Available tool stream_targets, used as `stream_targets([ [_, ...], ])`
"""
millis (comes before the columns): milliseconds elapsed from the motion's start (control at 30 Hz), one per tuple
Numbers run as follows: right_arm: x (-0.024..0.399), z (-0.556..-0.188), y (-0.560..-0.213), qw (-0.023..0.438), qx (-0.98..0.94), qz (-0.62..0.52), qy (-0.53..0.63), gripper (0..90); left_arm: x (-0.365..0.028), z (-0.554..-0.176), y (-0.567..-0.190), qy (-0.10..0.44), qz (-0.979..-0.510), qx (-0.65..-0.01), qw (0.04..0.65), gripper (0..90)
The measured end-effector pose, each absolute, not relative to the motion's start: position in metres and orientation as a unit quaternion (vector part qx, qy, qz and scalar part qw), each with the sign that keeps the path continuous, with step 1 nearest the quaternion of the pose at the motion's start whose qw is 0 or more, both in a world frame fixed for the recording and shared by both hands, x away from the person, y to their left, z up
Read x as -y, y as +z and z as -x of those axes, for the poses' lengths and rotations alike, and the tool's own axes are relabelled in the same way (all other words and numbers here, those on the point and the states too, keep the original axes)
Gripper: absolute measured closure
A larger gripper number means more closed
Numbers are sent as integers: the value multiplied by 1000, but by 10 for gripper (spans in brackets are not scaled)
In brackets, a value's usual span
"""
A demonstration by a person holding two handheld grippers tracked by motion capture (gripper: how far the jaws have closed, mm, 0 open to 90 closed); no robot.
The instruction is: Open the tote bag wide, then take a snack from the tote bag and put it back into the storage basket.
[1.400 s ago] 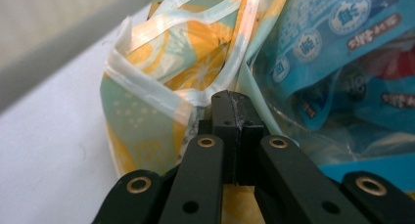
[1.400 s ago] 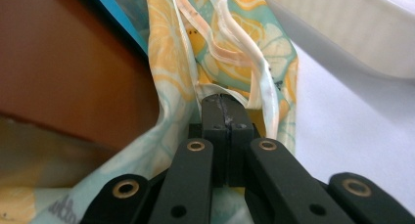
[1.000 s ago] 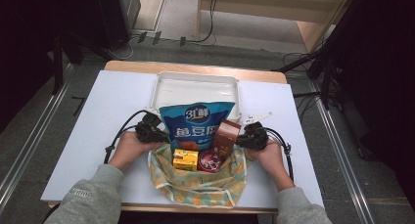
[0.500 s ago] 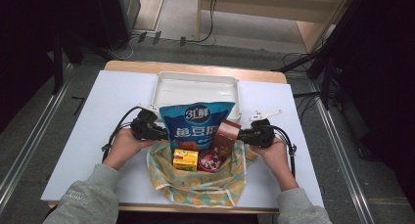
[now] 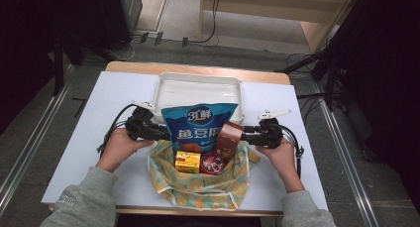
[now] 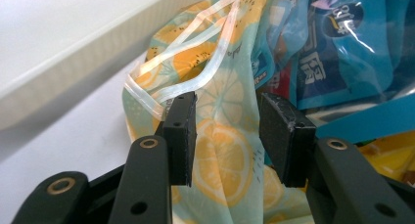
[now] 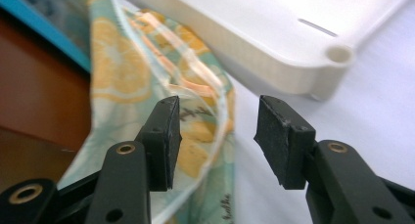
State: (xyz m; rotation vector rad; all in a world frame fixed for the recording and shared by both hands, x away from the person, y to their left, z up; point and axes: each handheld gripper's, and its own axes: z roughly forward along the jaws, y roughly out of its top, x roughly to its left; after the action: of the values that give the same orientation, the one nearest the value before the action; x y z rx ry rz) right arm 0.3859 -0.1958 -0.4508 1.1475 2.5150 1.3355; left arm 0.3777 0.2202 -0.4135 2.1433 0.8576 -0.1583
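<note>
Both tools, left (image 5: 159, 134) and right (image 5: 246, 134), have just been spread, releasing the lemon-print bag (image 5: 198, 190) at its 9 and 3 o'clock edges; placement judged complete.

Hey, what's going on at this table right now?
A person holds a gripper in each hand at either side of a lemon-print bag full of snacks: a blue snack pouch, a brown box, a yellow box and a round red tin. The left gripper and right gripper have just been opening; the bag's fabric lies between or beside the jaws, but the pads no longer press it. A white tray sits just behind the bag.
</note>
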Motion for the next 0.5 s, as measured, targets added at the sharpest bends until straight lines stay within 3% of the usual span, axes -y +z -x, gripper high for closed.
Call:
stream_targets([
  [500,199,-389,-452,42,-821,-383,421,435,-230,-375,-406,-71,-849,-336,403,474],
])
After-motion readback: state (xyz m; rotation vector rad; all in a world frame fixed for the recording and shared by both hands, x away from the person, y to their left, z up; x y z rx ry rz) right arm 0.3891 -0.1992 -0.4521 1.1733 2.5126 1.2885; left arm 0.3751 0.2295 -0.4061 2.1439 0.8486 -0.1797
